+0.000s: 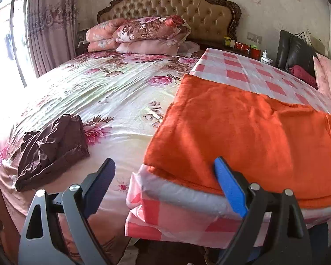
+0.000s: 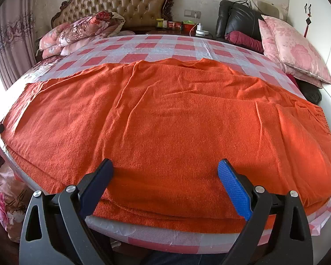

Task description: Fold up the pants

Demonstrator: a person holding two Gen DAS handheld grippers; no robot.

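Dark brown pants point(image 1: 53, 148) lie crumpled on the floral bed sheet point(image 1: 112, 92), at the left in the left wrist view. My left gripper point(image 1: 164, 165) is open and empty, above the gap between the bed and a table covered by a checked cloth point(image 1: 242, 66); the pants are to its left, apart from it. An orange cloth point(image 2: 165, 119) is spread flat on the table. My right gripper point(image 2: 165, 165) is open and empty, just above the near edge of the orange cloth. The pants do not show in the right wrist view.
Floral pillows and folded quilts point(image 1: 147, 33) are stacked at the tufted headboard point(image 1: 170, 2). A nightstand with small items point(image 2: 181, 25), a black leather chair point(image 2: 238, 19) and pink cushions point(image 2: 293, 46) stand beyond the table. Curtains and a window point(image 1: 17, 33) are at the left.
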